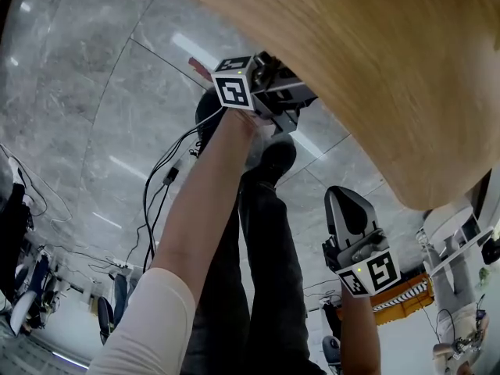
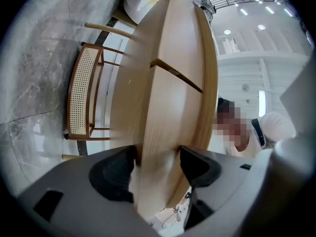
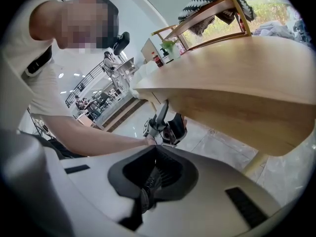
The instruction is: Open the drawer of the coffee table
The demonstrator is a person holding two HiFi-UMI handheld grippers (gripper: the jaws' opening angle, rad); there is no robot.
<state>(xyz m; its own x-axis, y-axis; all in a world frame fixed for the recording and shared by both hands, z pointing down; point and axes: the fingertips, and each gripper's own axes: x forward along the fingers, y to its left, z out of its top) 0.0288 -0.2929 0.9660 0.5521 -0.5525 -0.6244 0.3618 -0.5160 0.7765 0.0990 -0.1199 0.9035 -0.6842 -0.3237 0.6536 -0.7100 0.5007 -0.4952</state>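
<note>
The light wooden coffee table [image 1: 375,69] fills the upper right of the head view. My left gripper [image 1: 293,104] reaches up under its rim. In the left gripper view the drawer front [image 2: 160,132], a light wood panel with a dark seam across it, stands between the two black pads, which press on both faces; the left gripper [image 2: 155,159] is shut on it. The right gripper view shows the left gripper [image 3: 165,125] under the table's [image 3: 237,78] rim. My right gripper [image 1: 349,209] hangs lower, apart from the table, its pads together on nothing [image 3: 157,174].
A person's dark trouser legs and shoe [image 1: 269,162] stand below the table on grey marble floor. Black cables [image 1: 160,178] trail across the floor at the left. A rattan bench [image 2: 81,95] stands beyond the table. A table leg [image 3: 256,164] slants down at the right.
</note>
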